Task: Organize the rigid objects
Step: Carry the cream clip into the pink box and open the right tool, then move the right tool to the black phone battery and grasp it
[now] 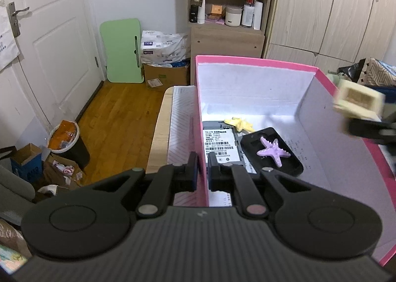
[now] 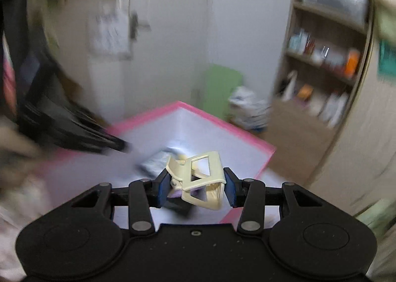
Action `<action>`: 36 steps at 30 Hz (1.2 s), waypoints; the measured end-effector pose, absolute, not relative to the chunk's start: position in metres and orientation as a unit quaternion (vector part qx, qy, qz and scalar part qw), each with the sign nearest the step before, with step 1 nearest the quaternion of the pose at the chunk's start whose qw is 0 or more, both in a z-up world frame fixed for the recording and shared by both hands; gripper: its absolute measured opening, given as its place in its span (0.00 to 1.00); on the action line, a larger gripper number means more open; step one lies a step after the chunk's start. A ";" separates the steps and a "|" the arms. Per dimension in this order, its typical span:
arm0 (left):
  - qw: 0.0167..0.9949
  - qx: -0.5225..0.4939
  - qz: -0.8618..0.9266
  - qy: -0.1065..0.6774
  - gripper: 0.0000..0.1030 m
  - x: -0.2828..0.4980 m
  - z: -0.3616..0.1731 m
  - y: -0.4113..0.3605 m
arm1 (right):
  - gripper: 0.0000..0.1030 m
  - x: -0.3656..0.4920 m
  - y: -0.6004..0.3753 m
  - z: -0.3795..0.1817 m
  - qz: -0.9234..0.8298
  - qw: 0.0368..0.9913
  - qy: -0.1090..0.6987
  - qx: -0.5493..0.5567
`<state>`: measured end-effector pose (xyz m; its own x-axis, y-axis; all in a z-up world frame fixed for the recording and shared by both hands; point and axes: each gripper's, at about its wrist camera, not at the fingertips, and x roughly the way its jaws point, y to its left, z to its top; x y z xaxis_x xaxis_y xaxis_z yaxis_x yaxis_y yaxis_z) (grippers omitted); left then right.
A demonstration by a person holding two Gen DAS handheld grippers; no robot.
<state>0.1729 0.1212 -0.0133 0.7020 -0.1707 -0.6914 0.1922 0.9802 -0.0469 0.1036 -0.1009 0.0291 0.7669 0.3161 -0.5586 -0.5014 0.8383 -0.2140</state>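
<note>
Left hand-held gripper (image 1: 203, 158) pinches pink box (image 1: 200, 98) wall; right hand-held gripper (image 2: 195, 184) grips cream clip (image 2: 198, 178).

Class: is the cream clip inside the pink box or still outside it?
Outside: the right gripper holds the clip above the box.

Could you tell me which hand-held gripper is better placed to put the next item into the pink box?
The right hand-held gripper: it already holds the cream clip just above the pink box. The left hand-held gripper is clamped on the box's wall.
</note>
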 end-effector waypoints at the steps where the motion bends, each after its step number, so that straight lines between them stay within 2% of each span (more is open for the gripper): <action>1: 0.922 0.012 -0.099 0.373 0.07 0.173 -0.014 0.122 | 0.49 0.112 -0.086 0.023 0.205 0.917 0.254 -0.230; 8: 0.923 0.012 -0.098 0.373 0.07 0.173 -0.014 0.122 | 0.48 0.174 -0.044 -0.019 0.172 0.872 0.324 -0.323; 14: 0.923 0.000 -0.102 0.372 0.07 0.174 -0.015 0.126 | 0.48 0.200 -0.046 -0.026 0.175 0.851 0.390 -0.303; 17: 0.923 0.001 -0.102 0.372 0.07 0.173 -0.014 0.126 | 0.55 0.208 -0.047 -0.026 0.183 0.851 0.399 -0.288; 18: 0.923 0.001 -0.103 0.372 0.07 0.173 -0.015 0.127 | 0.59 0.207 -0.051 -0.023 0.187 0.856 0.394 -0.279; 23: 0.923 0.003 -0.102 0.372 0.07 0.174 -0.014 0.126 | 0.60 0.189 -0.067 -0.004 0.203 0.884 0.363 -0.213; 31: 0.923 0.003 -0.101 0.372 0.07 0.174 -0.014 0.125 | 0.62 0.135 -0.121 0.023 0.248 0.923 0.270 -0.114; 33: 0.923 0.005 -0.101 0.372 0.07 0.174 -0.014 0.124 | 0.72 0.121 -0.137 0.025 0.250 0.933 0.247 -0.084; 36: 0.923 0.008 -0.100 0.372 0.07 0.174 -0.014 0.124 | 0.75 0.102 -0.157 0.024 0.241 0.947 0.208 -0.053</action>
<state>0.1740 0.1244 -0.0135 0.7032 -0.1786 -0.6882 0.1901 0.9799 -0.0601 0.1019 -0.1568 0.0236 0.7975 0.4340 -0.4192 -0.4783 0.8782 -0.0006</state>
